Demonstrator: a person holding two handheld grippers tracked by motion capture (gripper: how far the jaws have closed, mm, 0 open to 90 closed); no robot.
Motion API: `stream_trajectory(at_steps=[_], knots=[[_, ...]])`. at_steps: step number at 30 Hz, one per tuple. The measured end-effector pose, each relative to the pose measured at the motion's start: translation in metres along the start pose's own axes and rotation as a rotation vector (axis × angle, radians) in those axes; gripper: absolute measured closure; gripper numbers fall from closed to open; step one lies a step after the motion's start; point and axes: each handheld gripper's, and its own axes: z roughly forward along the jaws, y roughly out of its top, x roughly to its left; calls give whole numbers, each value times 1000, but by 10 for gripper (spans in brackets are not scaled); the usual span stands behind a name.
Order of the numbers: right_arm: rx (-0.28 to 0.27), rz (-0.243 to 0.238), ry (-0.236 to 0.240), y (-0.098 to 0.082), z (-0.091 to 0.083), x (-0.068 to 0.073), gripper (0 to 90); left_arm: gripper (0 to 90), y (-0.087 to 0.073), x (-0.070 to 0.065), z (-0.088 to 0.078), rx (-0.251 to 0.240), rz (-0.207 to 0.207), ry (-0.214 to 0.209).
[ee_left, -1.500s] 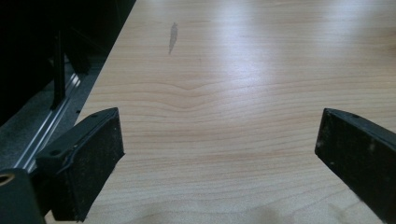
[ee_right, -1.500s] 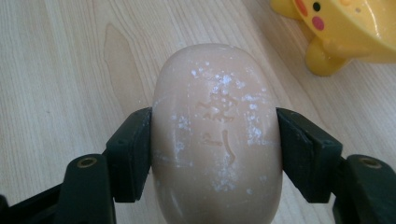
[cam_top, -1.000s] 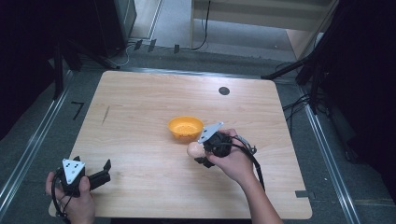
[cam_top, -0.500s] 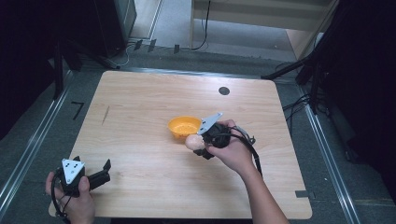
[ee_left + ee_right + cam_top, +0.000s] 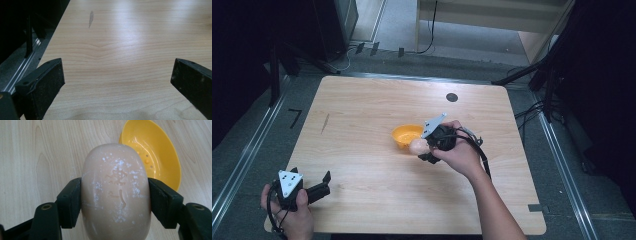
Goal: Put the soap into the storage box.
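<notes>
Soap (image 5: 116, 192): waxy, matt, white-flecked, embossed. Dish (image 5: 160, 155): glossy yellow plastic. Table (image 5: 130, 50): smooth pale wood-grain, slight sheen. Pads (image 5: 71, 202): matt black, rough.

We count one soap (image 5: 116, 192), one yellow dish (image 5: 406, 135), one table (image 5: 362, 115) and two grippers: the left gripper (image 5: 307, 190) and the right gripper (image 5: 424, 150), each with two jaws.

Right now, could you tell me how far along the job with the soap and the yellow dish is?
Done: the right gripper is shut on the soap bar and holds it off the table. In hand: the bar sits beside the yellow dish. Left: setting it in the dish and letting go. The left gripper waits open.
</notes>
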Motion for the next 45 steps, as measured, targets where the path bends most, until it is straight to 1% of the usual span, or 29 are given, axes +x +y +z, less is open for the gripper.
stream_trajectory(at_steps=[1,5,6,7,9,15,19,24,27,31,34,36,38,40,41,42,43,44,45], knots=[[-8,3,10,1,1,-2,335,0,0,0,0,0,0,0],[-17,10,19,1,3,-5,335,0,0,0,0,3,2,-1],[-11,7,17,1,4,-6,335,0,0,0,0,3,2,0],[8,-4,16,2,6,-9,335,0,0,0,0,2,0,-1],[13,-5,17,3,6,-10,335,0,0,0,0,0,-1,-2],[-6,-8,25,12,5,-16,335,0,0,1,0,2,-7,-2],[-3,-11,20,16,6,-19,335,0,0,1,0,1,-8,-3],[17,-19,23,21,9,-25,335,0,0,1,0,-3,-14,-4],[7,-27,32,26,10,-29,335,0,0,2,0,-2,-18,-7],[-2,-34,37,28,12,-32,335,0,0,2,0,-1,-17,-8],[27,-42,33,29,16,-37,335,0,0,2,0,-1,-21,-10],[34,-42,42,30,18,-39,335,0,0,2,0,1,-19,-11],[33,-62,40,33,20,-41,334,0,0,2,0,1,-20,-10],[30,-62,54,34,23,-43,335,0,0,2,0,0,-21,-10],[30,-62,54,34,23,-43,335,0,0,2,0,1,-21,-12],[42,-56,54,35,25,-45,335,0,0,3,0,0,-22,-13],[47,-64,50,36,27,-46,335,0,0,3,0,-1,-23,-13],[48,-59,53,36,28,-47,334,0,0,3,0,1,-21,-12],[40,-68,56,37,30,-48,334,0,0,3,0,2,-22,-12]])
